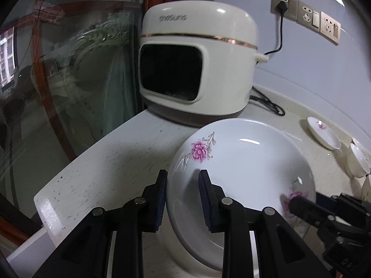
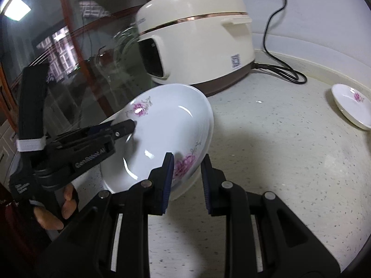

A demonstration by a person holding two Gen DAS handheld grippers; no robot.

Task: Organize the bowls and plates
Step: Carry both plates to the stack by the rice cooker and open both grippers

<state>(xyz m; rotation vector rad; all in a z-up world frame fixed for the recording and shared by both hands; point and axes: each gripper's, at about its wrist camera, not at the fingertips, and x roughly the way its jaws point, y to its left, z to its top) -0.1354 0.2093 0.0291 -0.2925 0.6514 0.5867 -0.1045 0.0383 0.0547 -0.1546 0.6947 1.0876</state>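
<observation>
A large white plate with pink flowers (image 1: 243, 159) is held tilted above the speckled counter (image 1: 116, 162). My left gripper (image 1: 183, 197) is shut on its near rim, one finger under and one inside. My right gripper (image 2: 186, 176) is shut on the opposite rim by a pink flower; the plate (image 2: 167, 129) fills the middle of the right wrist view. The left gripper (image 2: 125, 126) shows there at the left, the right gripper (image 1: 299, 203) in the left wrist view at the lower right. A small flowered plate (image 2: 352, 108) lies on the counter at the far right.
A cream rice cooker (image 1: 197, 60) stands at the counter's back, its black cord (image 2: 280, 69) trailing to wall sockets (image 1: 306, 16). A glass cabinet door (image 1: 69, 69) borders the left. The small plate (image 1: 324, 134) and white bowls (image 1: 358, 162) sit at the right.
</observation>
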